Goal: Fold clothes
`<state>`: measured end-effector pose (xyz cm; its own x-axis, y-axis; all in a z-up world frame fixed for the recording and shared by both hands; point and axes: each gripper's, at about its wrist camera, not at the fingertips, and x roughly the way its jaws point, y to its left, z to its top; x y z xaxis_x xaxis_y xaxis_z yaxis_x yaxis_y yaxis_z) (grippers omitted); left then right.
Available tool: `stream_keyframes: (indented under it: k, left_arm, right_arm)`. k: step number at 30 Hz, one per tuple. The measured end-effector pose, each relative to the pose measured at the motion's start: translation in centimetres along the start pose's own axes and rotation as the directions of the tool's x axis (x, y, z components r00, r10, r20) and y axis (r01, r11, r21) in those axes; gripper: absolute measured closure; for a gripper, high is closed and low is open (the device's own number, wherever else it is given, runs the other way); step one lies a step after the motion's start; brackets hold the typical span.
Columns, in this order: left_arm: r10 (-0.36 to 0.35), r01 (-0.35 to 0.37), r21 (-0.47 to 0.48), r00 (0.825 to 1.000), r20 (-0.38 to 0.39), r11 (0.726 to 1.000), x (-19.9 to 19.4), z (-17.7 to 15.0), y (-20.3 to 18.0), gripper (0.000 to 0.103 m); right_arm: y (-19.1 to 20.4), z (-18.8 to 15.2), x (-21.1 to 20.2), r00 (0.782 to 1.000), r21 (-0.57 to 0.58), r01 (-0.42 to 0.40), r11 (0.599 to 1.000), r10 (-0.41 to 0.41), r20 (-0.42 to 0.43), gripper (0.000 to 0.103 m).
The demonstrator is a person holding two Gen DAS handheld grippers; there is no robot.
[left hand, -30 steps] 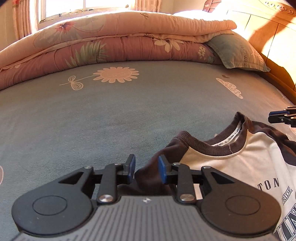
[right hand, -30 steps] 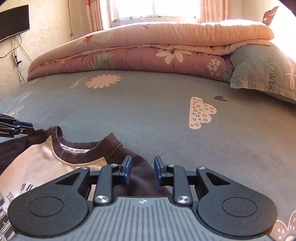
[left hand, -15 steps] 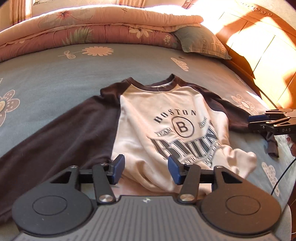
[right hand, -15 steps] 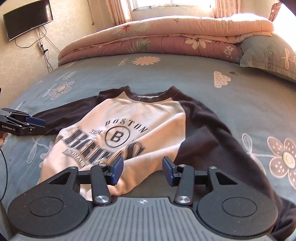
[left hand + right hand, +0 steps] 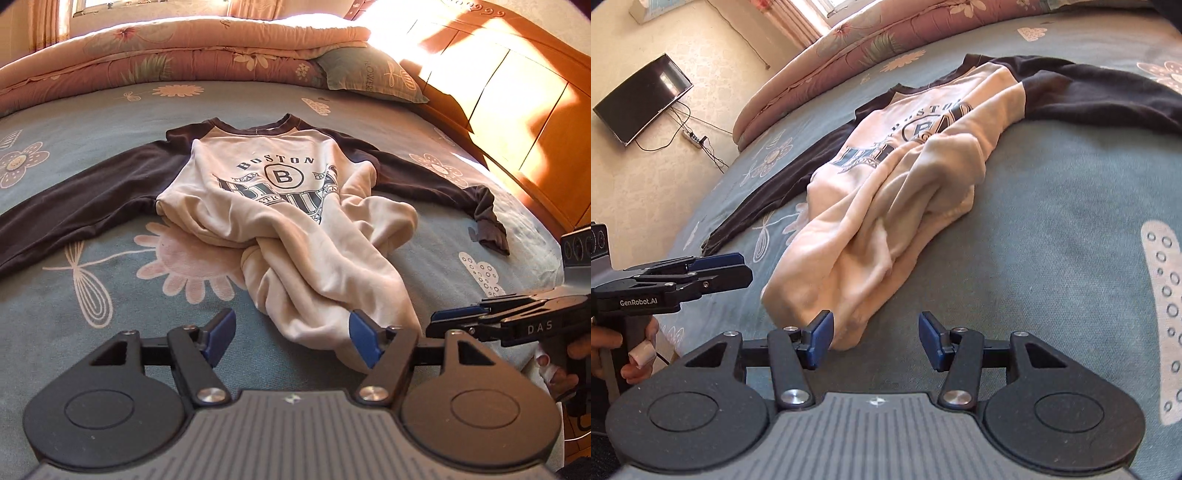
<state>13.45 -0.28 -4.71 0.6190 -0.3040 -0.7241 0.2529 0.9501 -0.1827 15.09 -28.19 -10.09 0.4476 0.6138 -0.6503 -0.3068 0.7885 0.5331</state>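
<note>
On bedsheet point(image 5: 110, 122): cream sweatshirt point(image 5: 280, 206) with dark sleeves spread, lower body bunched toward near edge. Left gripper point(image 5: 291, 338) jaws opening, hem lying loose between them, ungripped. Right gripper point(image 5: 875, 339) jaws opening, hem beside left pad, nothing held. Folded quilt point(image 5: 184, 48) and pillow point(image 5: 373, 74) beyond.

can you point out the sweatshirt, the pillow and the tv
sweatshirt point(image 5: 258, 192): left wrist view, cream chest panel beside the print
pillow point(image 5: 373, 77): left wrist view, middle of its teal face
tv point(image 5: 642, 99): right wrist view, centre of the dark screen
</note>
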Motion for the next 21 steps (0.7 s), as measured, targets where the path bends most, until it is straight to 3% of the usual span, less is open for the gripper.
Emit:
stream_keyframes:
  k: [7, 15, 21]
  left_arm:
    - [0.078, -0.077, -0.055, 0.997, 0.015, 0.996, -3.1, -1.6, 1.3, 0.029]
    - [0.117, -0.107, -0.135, 0.991, 0.068, 0.985, -5.4, -2.3, 4.0, 0.026]
    - [0.143, -0.125, -0.19, 0.986, 0.083, 0.974, -5.7, -2.1, 6.9, 0.026]
  right_arm:
    - [1.9, -0.4, 2.7, 1.0, -0.034, 0.008, 0.999, -0.009, -0.03, 0.045]
    - [4.0, 4.6, 8.1, 0.997, -0.016, -0.066, 0.998, 0.065, -0.049, 0.044]
    - [8.8, 8.6, 11.6, 0.995, -0.129, -0.096, 0.987, 0.094, -0.021, 0.039]
